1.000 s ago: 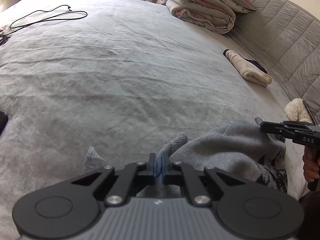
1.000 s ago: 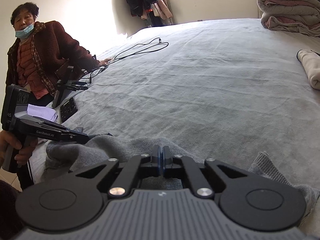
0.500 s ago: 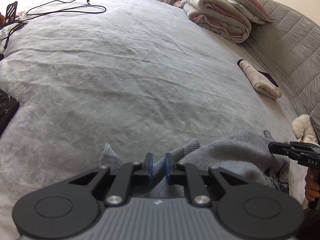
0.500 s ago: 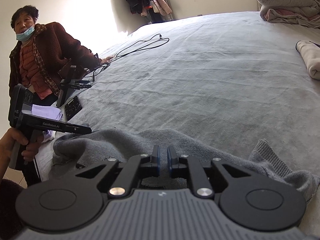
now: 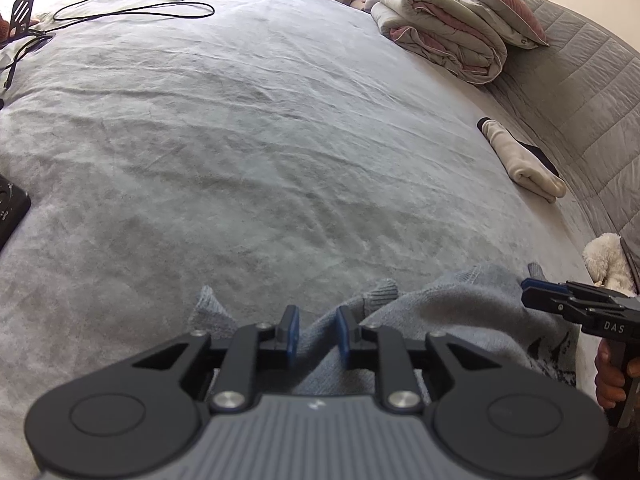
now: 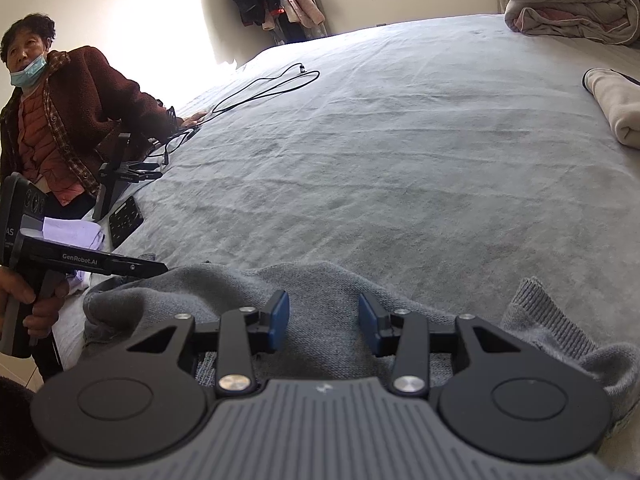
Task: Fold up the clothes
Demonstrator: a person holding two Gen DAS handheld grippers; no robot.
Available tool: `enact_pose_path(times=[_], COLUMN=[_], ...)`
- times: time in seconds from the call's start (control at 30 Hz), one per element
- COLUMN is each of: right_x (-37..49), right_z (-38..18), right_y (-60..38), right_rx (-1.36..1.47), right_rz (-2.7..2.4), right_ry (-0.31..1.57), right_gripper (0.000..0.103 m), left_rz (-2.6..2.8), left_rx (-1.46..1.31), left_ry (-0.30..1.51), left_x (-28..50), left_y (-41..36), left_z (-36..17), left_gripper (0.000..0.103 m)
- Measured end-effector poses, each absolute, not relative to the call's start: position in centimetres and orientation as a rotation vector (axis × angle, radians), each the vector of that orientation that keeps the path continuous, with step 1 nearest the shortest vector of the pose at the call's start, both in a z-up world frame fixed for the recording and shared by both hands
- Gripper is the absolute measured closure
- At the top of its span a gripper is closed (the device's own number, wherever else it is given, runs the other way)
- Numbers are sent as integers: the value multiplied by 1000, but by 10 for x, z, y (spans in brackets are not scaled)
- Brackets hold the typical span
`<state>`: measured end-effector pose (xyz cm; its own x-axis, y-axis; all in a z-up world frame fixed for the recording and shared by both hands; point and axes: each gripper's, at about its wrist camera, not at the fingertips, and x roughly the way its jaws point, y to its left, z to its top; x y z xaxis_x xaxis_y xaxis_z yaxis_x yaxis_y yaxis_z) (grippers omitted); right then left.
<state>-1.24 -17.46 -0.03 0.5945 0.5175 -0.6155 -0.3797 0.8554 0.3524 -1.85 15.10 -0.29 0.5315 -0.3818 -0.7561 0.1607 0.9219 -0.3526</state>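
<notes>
Both grippers are hovering low over the grey knit sweater (image 6: pixel 320 296), which is lying bunched at the near edge of the grey bedspread (image 5: pixel 280 140). The left gripper (image 5: pixel 318 330) is showing a narrow gap, its jaws having just been opening, with a fold of knit standing between the blue pads (image 5: pixel 293 330), no longer pinched. The right gripper (image 6: pixel 323 320) is standing about half open after just widening, sweater lying beneath it, nothing gripped. A rolled cream garment (image 5: pixel 520 160) is sitting well apart.
</notes>
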Motion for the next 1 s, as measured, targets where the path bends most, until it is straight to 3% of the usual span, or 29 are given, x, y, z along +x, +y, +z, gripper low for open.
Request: enact_pose_path(times=[0.77, 0.8, 0.87, 0.93, 1.0], right_x=[-4, -5, -5, -5, -5], right_z=[-5, -5, -5, -4, -4], right_y=[-165, -165, -164, -163, -161], right_rx=[168, 166, 164, 162, 162], right_rz=[533, 532, 529, 521, 515], right_ry=[785, 785, 782, 777, 774], right_gripper=[60, 60, 60, 70, 97], left_rz=[-377, -374, -365, -353, -340], left_rx=[-186, -182, -181, -186, -185], left_ry=[984, 981, 972, 961, 944], left_x=[-14, -15, -16, -18, -21], left_y=[136, 136, 134, 131, 129], left_z=[-8, -8, -7, -5, -2], left_gripper=[83, 84, 98, 99, 99])
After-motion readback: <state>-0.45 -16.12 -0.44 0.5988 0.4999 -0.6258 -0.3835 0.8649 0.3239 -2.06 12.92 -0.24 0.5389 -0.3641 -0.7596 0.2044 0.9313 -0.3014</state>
